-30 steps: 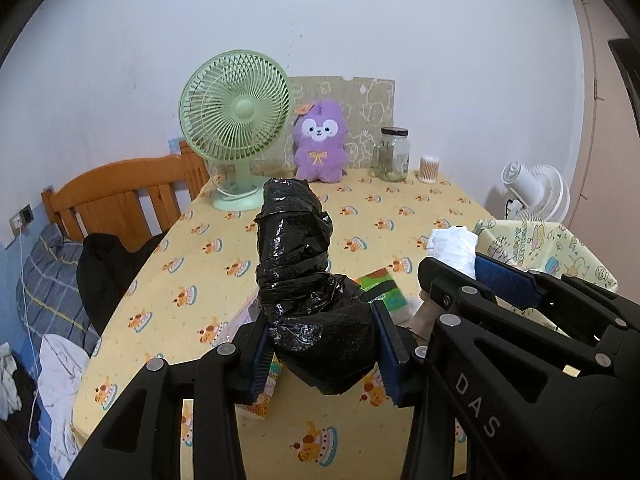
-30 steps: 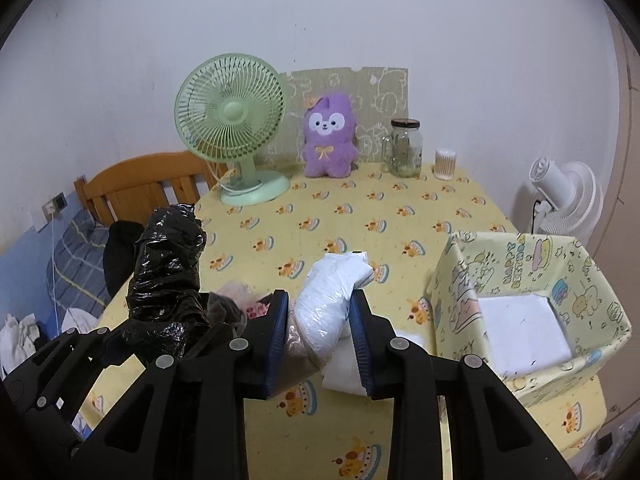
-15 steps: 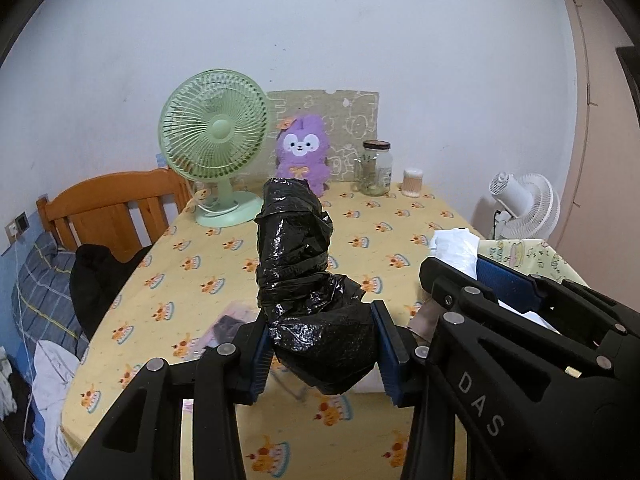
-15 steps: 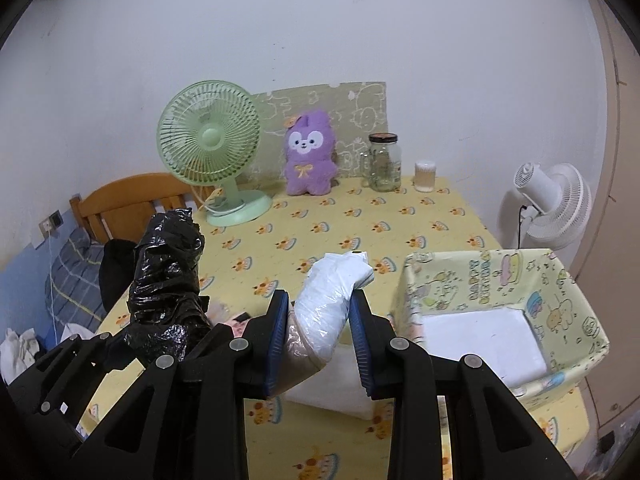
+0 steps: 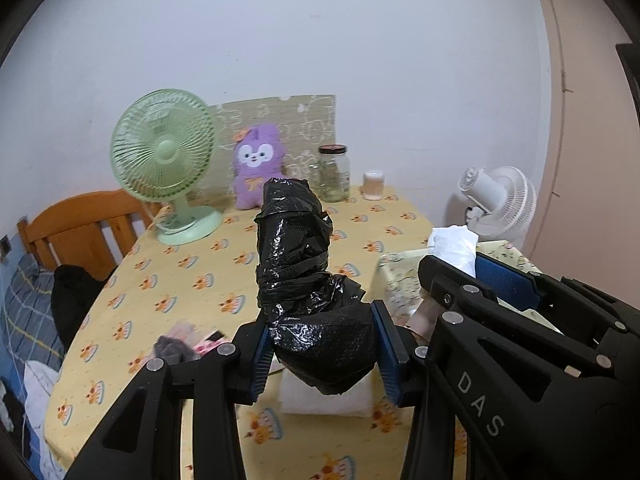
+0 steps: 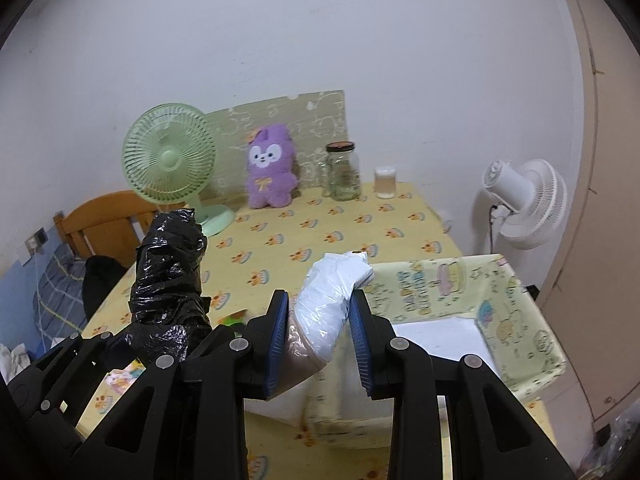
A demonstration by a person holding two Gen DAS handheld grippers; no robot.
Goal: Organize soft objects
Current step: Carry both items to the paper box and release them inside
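Both grippers tilt downward over the yellow tabletop (image 5: 192, 280), side by side. The left gripper (image 5: 324, 354) has its jaws clamped on a black plastic bundle (image 5: 298, 264) that stands up toward 12 o'clock. The right gripper (image 6: 320, 332) has its jaws closed narrowly on a white plastic bundle (image 6: 334, 300), leaning toward 1 o'clock, just beside the patterned box (image 6: 516, 320) at 3 o'clock.
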